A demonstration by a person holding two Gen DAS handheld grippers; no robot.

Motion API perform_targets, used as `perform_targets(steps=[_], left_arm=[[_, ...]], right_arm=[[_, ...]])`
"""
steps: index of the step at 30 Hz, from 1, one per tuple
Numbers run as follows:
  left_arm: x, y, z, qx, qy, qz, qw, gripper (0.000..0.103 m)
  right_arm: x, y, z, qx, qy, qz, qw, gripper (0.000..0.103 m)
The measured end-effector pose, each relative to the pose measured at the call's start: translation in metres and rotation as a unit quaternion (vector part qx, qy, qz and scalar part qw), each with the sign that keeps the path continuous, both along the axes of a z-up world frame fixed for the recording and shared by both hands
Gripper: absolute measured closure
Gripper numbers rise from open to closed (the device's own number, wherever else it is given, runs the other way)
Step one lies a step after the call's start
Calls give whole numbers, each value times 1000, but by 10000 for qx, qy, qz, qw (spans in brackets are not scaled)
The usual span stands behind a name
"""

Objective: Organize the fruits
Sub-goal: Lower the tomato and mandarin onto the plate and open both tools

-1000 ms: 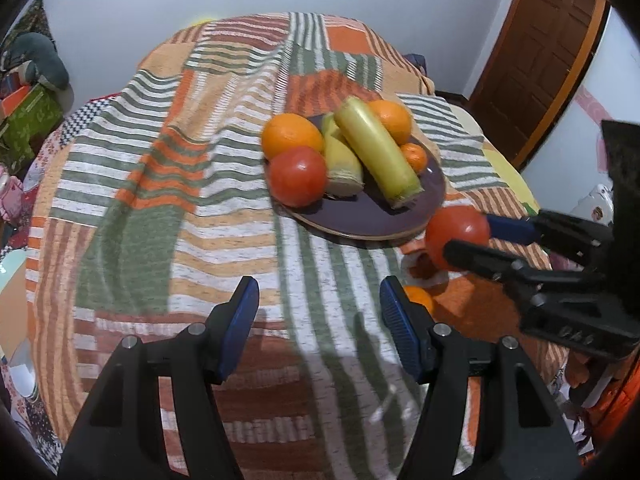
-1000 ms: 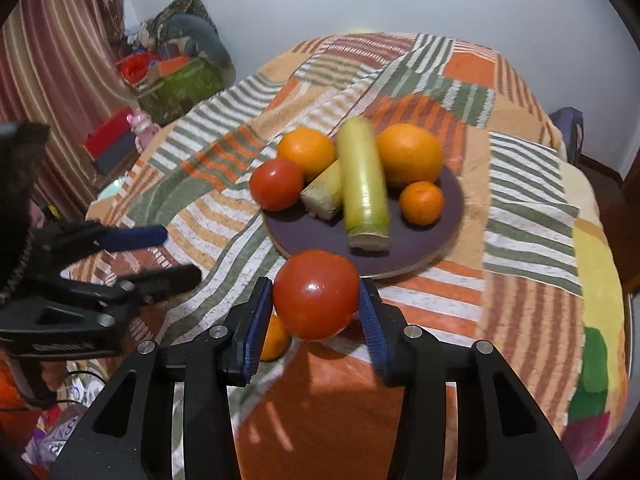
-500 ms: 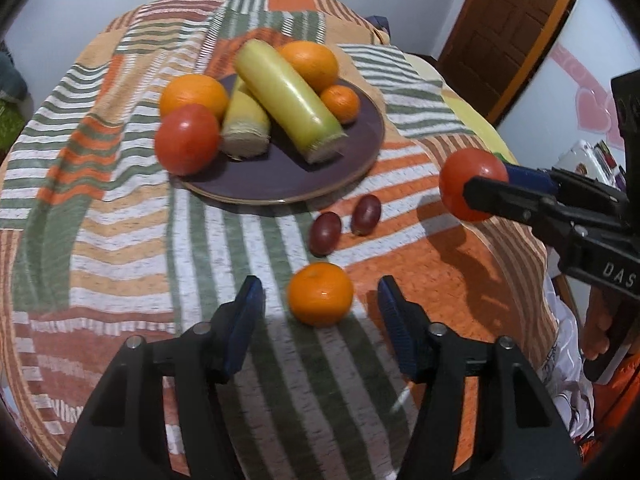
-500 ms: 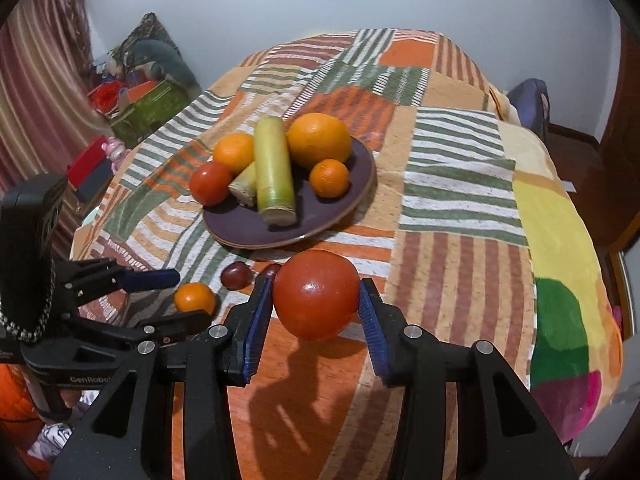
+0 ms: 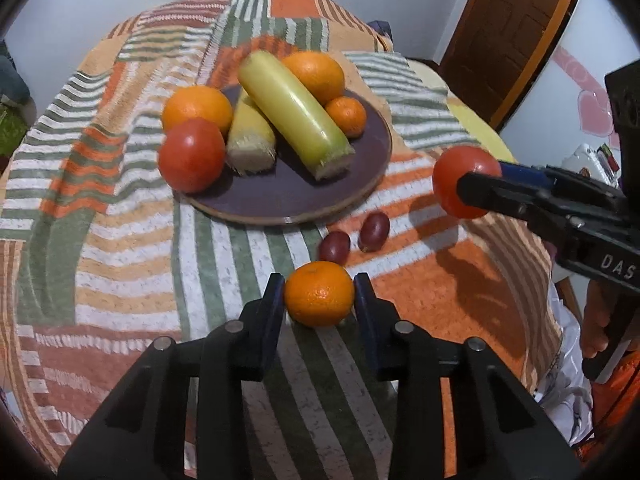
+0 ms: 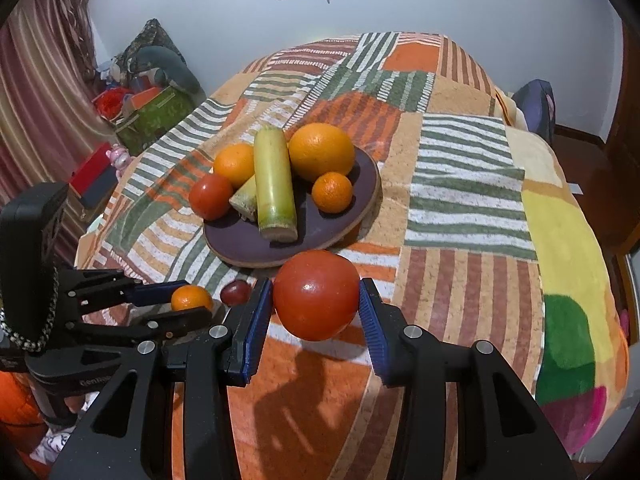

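1. Far left on the plate [image 5: 288, 200]: a tomato [image 5: 191, 155] and an orange [image 5: 197, 105], then two pale stalks [image 5: 294, 114], a big orange [image 5: 316, 73] and a small mandarin [image 5: 346, 115]. Bare plate only at the near edge.
2. Centre, on the blanket [image 5: 120, 240]: left gripper [image 5: 319, 303], fingers [image 5: 273, 300] closed in on a loose mandarin [image 5: 319, 294], flanking it on both sides; contact likely, firm pinch not certain. Mandarin apparently resting on the blanket.
3. Just beyond it, between mandarin and plate: two grapes [image 5: 335, 247], not yet gathered.
4. Right: right gripper [image 6: 316, 302], fingers pinching a second tomato [image 6: 316, 294], held above the blanket, just short of the plate rim.
5. Step in hand, by judgement: both loose fruits on the way to the plate.
6. Next: tomato forward onto the bare near patch, released low to prevent rolling; mandarin squeezed, lifted clear of the grapes, set beside it.
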State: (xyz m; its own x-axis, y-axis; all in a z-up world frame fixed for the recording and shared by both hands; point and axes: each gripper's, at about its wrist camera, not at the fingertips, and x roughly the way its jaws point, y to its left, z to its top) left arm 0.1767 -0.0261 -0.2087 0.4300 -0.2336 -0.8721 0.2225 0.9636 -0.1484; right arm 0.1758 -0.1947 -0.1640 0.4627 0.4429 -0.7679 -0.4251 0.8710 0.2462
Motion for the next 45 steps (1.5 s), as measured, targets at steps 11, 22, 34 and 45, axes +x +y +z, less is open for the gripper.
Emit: perform_targets(steps=[11, 22, 34, 45], left_arm=[[30, 17, 25, -36, -393, 226, 9990, 68], [55, 24, 13, -62, -298, 252, 9992, 68], [68, 23, -6, -97, -119, 276, 9995, 68], [63, 20, -7, -37, -91, 247, 9996, 68]], right_arm=[[22, 11, 2, 16, -108, 86, 9999, 63], [48, 25, -11, -12, -3, 180, 9998, 63], [58, 31, -18, -8, 15, 227, 9997, 63], [60, 32, -16, -126, 33, 224, 9997, 61]])
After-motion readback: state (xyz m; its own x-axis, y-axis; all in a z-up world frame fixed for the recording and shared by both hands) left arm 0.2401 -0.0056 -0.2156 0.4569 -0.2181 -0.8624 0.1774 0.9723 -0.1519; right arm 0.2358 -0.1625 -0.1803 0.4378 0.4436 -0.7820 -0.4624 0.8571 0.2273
